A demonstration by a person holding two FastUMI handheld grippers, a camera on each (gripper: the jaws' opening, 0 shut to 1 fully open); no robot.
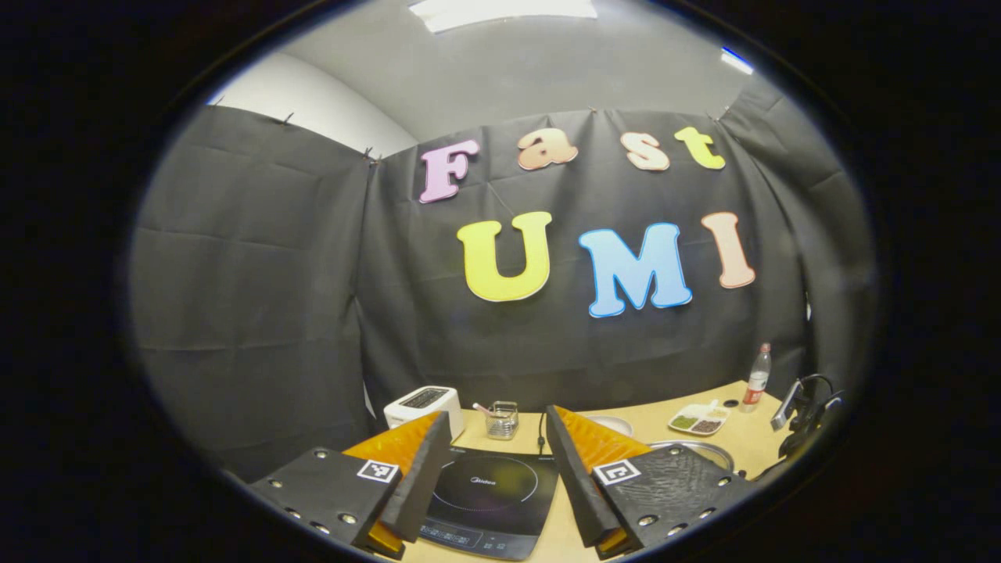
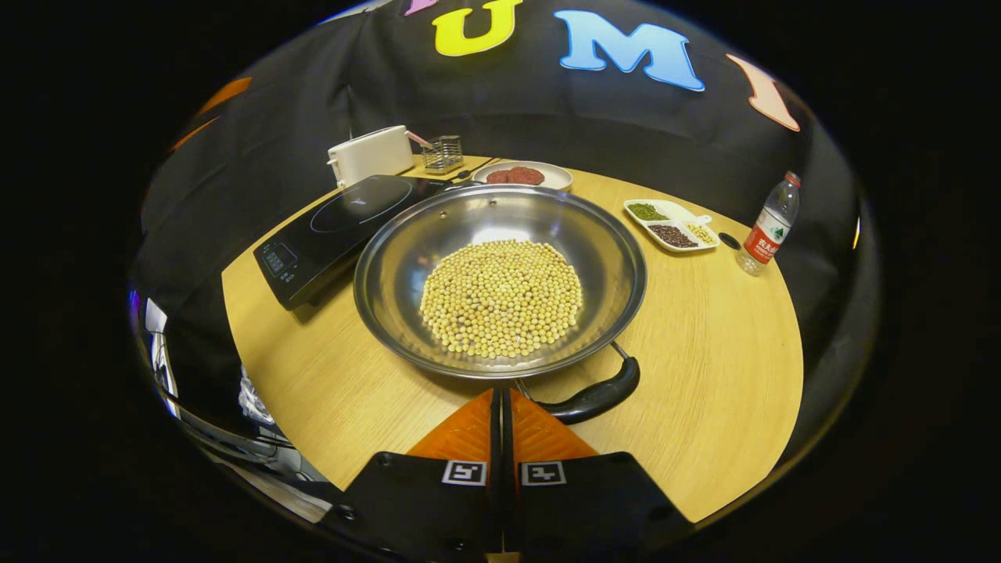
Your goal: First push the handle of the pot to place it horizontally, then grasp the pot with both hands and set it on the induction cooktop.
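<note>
Holding countless beans, one pot [image 2: 500, 277] beside one cooktop [image 2: 344, 223], perhaps touching.

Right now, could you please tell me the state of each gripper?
Left gripper: jaws open, holding nothing, above the induction cooktop.
Right gripper: jaws closed, empty, near the pot's handle.

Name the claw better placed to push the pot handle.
Right. The right claw, shut, sits just beside the pot handle. The left claw is open, raised over the induction cooktop.
</note>
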